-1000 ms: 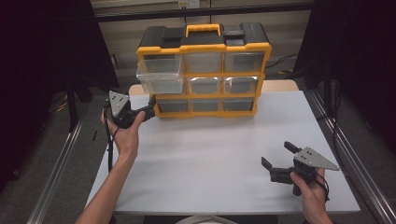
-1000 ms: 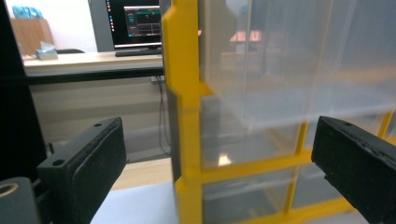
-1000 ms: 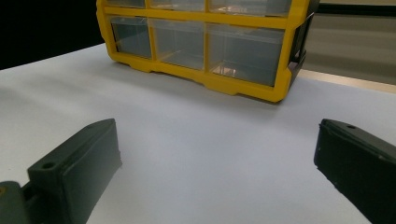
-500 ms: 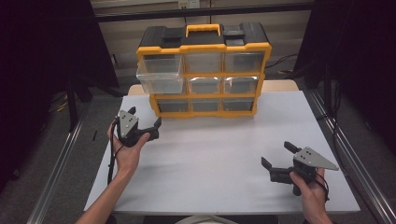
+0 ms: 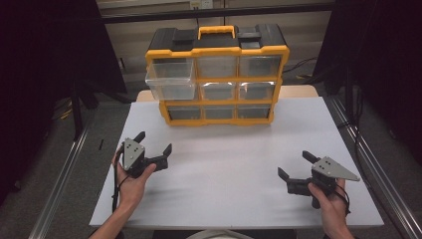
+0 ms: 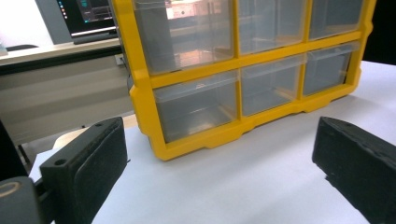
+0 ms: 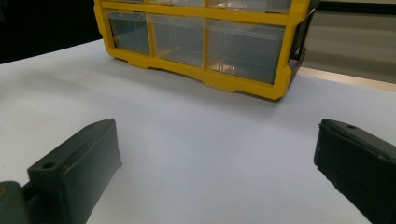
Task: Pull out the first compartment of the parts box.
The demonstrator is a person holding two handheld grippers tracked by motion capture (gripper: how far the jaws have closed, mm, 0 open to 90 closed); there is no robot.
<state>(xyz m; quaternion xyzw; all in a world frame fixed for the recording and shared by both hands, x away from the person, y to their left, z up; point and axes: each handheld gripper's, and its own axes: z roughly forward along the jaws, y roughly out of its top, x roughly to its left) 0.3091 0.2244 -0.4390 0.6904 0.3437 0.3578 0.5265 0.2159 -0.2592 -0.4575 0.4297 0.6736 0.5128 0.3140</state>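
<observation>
White table (image 5: 239, 164), grey floor (image 5: 54, 154), dark surroundings, monitor (image 6: 88, 16) behind.

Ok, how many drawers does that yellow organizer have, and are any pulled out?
9, in three rows of three in the organizer. The top-left drawer is pulled out toward the person; the other eight sit flush. Any on its back would be hidden.

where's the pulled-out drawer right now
In the high view, the open drawer sticks out of the top-left slot of the yellow organizer at the table's far edge.
</observation>
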